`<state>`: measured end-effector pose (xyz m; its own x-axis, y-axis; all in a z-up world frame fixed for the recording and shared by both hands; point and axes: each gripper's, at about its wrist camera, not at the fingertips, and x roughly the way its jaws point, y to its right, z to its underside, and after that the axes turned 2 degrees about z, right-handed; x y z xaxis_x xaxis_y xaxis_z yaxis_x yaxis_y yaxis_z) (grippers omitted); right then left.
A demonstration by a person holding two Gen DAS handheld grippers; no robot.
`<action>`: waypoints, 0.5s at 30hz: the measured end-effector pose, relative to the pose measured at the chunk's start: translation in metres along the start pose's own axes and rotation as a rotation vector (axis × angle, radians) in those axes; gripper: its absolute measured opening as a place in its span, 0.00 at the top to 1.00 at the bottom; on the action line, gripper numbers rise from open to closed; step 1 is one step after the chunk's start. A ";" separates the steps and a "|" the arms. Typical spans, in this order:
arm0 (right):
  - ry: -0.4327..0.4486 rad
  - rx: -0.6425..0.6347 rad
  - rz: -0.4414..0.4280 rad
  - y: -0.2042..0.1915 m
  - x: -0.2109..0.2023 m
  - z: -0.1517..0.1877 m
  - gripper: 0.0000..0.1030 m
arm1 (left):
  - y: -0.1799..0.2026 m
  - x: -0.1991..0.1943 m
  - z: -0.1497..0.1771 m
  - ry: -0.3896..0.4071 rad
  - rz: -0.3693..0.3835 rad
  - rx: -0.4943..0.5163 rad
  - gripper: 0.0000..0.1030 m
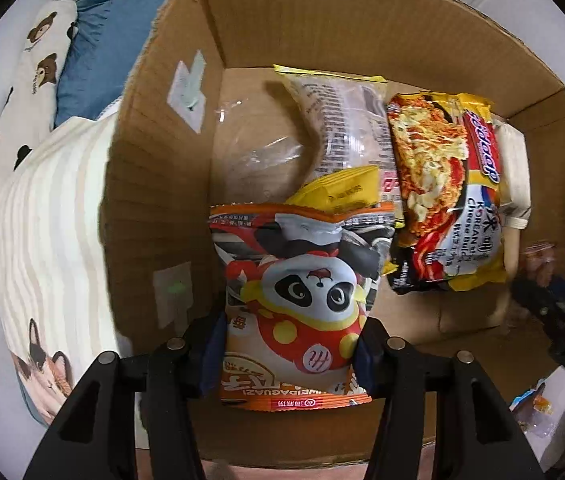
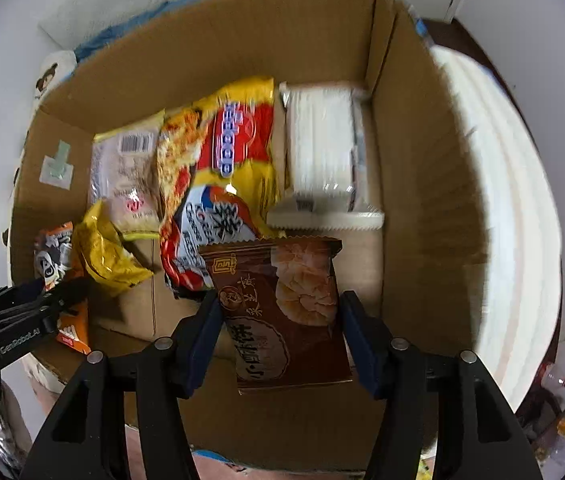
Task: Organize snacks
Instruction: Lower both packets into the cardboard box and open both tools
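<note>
Above an open brown cardboard box (image 1: 154,208) set on a bed, two handheld grippers point straight down into it, each with a snack packet between its blue-padded fingers. On the left side of the box, the left gripper (image 1: 288,350) brackets an orange sunflower-seed packet printed with a cartoon panda (image 1: 294,304); the pads sit against both edges of the packet, which hangs upright over the box floor, so the grip reads as holding it. Toward the right side, the right gripper (image 2: 278,338) frames a brown pastry packet with a picture of a golden bun (image 2: 286,308); its left pad touches the packet's edge, while whether the right pad presses on the packet cannot be told through the blur.

Already lying in the box, between the two held packets, is a yellow instant-noodle packet showing cheese noodles (image 1: 438,192). Beside it toward the left wall lies a pale packet with a yellow trim and a barcode (image 2: 126,176), and a crumpled small yellow packet (image 2: 110,252) rests in front of that one. Against the right wall sits a white plastic-wrapped block (image 2: 322,148).

A cream-and-white striped blanket (image 1: 42,220) lies under the box, with a blue pillow (image 1: 98,56) and a cream bear-print pillow (image 1: 38,76) beyond it.
</note>
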<state>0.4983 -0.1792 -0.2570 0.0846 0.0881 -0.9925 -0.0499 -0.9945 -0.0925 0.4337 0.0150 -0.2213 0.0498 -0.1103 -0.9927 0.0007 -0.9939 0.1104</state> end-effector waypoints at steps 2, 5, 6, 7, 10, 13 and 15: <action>-0.006 -0.002 -0.012 -0.003 0.001 -0.001 0.25 | -0.001 -0.001 -0.001 0.007 0.022 -0.011 0.29; -0.007 -0.010 -0.014 -0.009 0.001 -0.002 0.15 | 0.000 -0.008 0.000 0.022 0.026 -0.022 0.06; -0.009 -0.015 -0.013 -0.012 0.003 -0.002 0.13 | 0.000 -0.009 0.000 0.027 0.024 -0.026 0.06; -0.009 -0.020 -0.006 -0.014 0.003 -0.002 0.11 | 0.000 -0.009 -0.001 0.028 0.025 -0.027 0.06; -0.006 -0.028 -0.001 -0.018 0.003 0.000 0.08 | -0.004 -0.012 0.000 0.038 0.024 -0.035 0.06; -0.005 -0.026 -0.007 -0.018 0.002 0.002 0.07 | -0.005 -0.020 0.005 0.062 0.031 -0.042 0.06; 0.002 -0.028 -0.001 -0.019 0.000 0.006 0.07 | -0.006 -0.024 0.009 0.080 0.033 -0.047 0.06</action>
<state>0.4935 -0.1604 -0.2555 0.0866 0.0887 -0.9923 -0.0224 -0.9956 -0.0910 0.4237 0.0235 -0.1985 0.1306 -0.1403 -0.9814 0.0448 -0.9881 0.1472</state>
